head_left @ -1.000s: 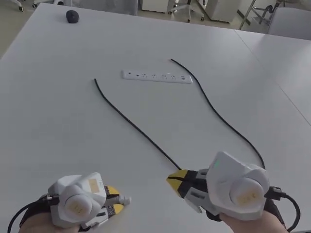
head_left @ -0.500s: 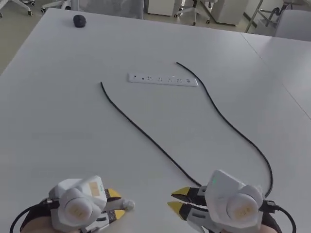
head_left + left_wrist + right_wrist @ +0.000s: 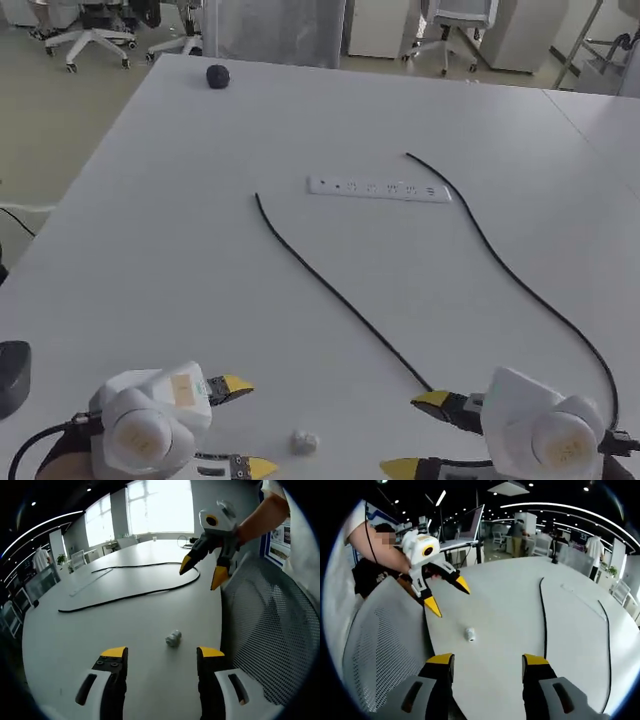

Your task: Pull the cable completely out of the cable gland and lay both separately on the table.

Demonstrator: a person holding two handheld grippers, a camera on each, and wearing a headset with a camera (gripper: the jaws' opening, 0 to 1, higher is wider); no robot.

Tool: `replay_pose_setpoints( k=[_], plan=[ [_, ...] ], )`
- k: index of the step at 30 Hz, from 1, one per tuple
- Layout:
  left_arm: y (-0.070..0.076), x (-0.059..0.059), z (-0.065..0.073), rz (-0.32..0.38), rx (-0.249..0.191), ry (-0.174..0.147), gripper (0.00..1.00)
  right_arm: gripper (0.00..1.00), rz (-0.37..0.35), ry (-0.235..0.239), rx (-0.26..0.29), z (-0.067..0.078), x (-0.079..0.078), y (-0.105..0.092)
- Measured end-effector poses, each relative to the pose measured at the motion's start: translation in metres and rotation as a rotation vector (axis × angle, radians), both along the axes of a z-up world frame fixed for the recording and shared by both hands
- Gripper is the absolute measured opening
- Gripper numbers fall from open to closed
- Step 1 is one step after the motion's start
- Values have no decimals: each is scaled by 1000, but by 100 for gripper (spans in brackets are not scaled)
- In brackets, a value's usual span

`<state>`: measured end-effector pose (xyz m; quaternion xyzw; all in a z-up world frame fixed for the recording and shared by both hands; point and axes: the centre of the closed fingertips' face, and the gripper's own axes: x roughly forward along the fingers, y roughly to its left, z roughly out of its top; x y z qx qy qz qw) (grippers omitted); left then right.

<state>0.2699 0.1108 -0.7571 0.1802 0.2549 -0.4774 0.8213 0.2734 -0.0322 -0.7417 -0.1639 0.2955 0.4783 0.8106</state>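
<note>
A long black cable point(image 3: 330, 288) lies loose on the white table point(image 3: 160, 230), curving from mid-table round to the right edge; it also shows as cable point(image 3: 131, 594) and cable point(image 3: 543, 615). The small white cable gland point(image 3: 303, 440) lies by itself near the front edge, apart from the cable, seen too as gland point(image 3: 173, 638) and gland point(image 3: 469, 634). My left gripper point(image 3: 242, 426) stands open just left of the gland, holding nothing. My right gripper point(image 3: 418, 434) is open to the gland's right, near the cable's bend, empty.
A white power strip point(image 3: 379, 189) lies beyond the cable at mid-table. A dark round object point(image 3: 217, 76) sits at the far left corner. A dark thing point(image 3: 12, 372) is at the left edge. Office chairs stand past the table; a mesh chair back point(image 3: 270, 625) is close behind.
The left gripper has opened and the gland now lies free on the table. The right gripper has let go of the cable and drawn back. The head camera shifted, sliding the scene right.
</note>
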Motion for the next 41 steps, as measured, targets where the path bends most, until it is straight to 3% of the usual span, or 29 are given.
replay_pose_setpoints(
  k=[4, 8, 12, 14, 16, 18, 22, 28, 41],
  plan=[
    [11, -8, 16, 23, -21, -10, 68, 66, 20, -41, 29, 17, -2, 1],
    [21, -12, 40, 80, -81, -28, 81, 82, -8, -59, 74, 30, 1, -5],
    [28, -7, 67, 148, -180, -89, 99, 99, -68, -55, 120, 39, 5, -15],
    [29, -10, 74, 152, -224, -94, 99, 99, -72, -48, 142, 42, 2, -17],
    [30, -13, 74, 159, -242, -76, 99, 99, -79, -43, 147, 43, 0, -18],
    [31, -13, 71, 158, -226, -86, 99, 99, -79, -46, 140, 43, -2, -20],
    [31, -14, 68, 149, -210, -75, 99, 99, -90, -55, 137, 45, 0, -23],
    [27, -9, 74, 126, -197, -105, 99, 99, -102, -62, 130, 46, 2, -27],
    [18, -4, 85, 97, -197, -138, 97, 99, -121, -64, 108, 46, 2, -28]
  ],
)
